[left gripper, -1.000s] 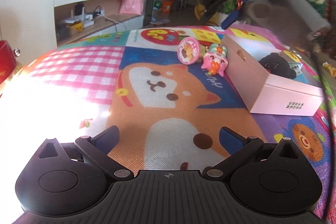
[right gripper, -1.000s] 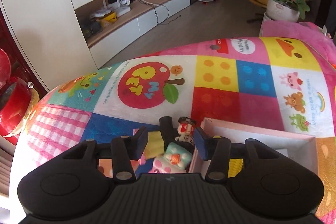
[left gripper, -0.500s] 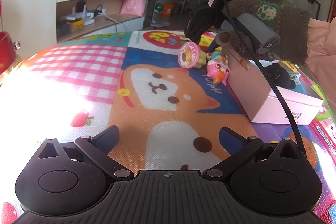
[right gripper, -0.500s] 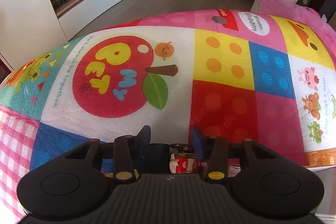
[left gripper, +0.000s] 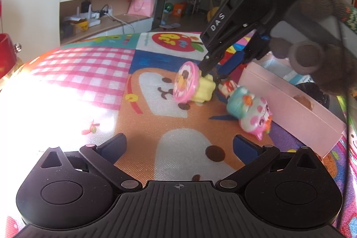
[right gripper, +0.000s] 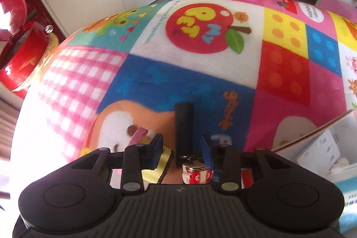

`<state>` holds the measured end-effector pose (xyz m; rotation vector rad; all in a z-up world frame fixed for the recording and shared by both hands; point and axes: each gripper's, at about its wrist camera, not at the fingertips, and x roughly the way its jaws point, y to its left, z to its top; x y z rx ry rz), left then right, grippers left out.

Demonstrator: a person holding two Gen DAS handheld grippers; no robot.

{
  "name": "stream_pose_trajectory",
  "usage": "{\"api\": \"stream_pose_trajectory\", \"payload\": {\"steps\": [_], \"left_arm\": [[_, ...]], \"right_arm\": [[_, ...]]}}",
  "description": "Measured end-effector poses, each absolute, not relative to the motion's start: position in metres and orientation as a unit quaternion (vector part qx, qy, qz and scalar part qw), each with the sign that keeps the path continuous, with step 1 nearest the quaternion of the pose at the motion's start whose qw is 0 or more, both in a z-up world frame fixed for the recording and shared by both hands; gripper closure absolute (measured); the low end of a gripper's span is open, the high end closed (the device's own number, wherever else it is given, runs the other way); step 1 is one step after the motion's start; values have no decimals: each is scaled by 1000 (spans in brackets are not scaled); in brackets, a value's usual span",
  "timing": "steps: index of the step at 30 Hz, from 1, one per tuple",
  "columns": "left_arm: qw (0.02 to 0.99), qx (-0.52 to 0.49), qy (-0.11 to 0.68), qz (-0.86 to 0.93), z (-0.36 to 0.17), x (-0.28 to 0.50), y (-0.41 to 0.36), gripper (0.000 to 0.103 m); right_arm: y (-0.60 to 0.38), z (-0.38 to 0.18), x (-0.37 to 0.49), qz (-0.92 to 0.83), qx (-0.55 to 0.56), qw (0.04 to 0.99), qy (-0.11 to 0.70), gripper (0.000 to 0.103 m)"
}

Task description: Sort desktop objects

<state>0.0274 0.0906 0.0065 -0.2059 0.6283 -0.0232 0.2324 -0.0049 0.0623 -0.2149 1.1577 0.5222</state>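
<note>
On the patchwork mat lie a pink disc toy with a yellow body [left gripper: 189,86], a small red-and-white figure [left gripper: 227,87] and a teal-and-pink cat toy [left gripper: 252,113]. My right gripper [left gripper: 214,75] reaches down steeply onto this cluster, held by a gloved hand. In the right wrist view a black bar [right gripper: 184,126] and the red-and-white figure [right gripper: 196,171] sit between the jaws of the right gripper [right gripper: 181,148]. The jaws are closing, and a gap still shows on the left side. My left gripper [left gripper: 178,146] hovers open and empty over the dog print.
A pink open box [left gripper: 290,104] stands right of the toys with a black plush [left gripper: 316,97] inside; its corner [right gripper: 312,135] shows white packets. A red pot [right gripper: 22,55] sits past the mat's left edge. Shelves and floor lie beyond.
The right gripper has dropped from above the box onto the toy cluster and its jaws have narrowed around the black bar and small figure. The left gripper has stayed put.
</note>
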Motion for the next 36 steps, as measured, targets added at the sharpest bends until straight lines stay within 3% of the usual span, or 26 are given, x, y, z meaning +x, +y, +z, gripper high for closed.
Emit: {"api": "stream_pose_trajectory", "payload": {"steps": [4,11,15,22,33,35,36], "left_arm": [[946,-102,309,-12,6,28,91,0],[946,-101,309,-12,6,28,90,0],[945,-101,309,-13,6,28,90,0],[947,-102,305,17,10,27,101,0],[955,-103,272,60,36,7,132,0],[956,-101,271,56,37,3,132,0],[955,-104,271,56,37,2,133,0]], "right_arm": [[-29,88,187,290,-72,786,541,66],[-124,135,74,245,-142,880,381,64],[-180,123,42,173,-136,909,355,34],[-194,64,49,175,-101,895,398,29],[-96,60,73,299,-96,897,311,31],[-83,58,71,309,-115,894,304,36],[-78,55,69,308,-129,894,300,44]]}}
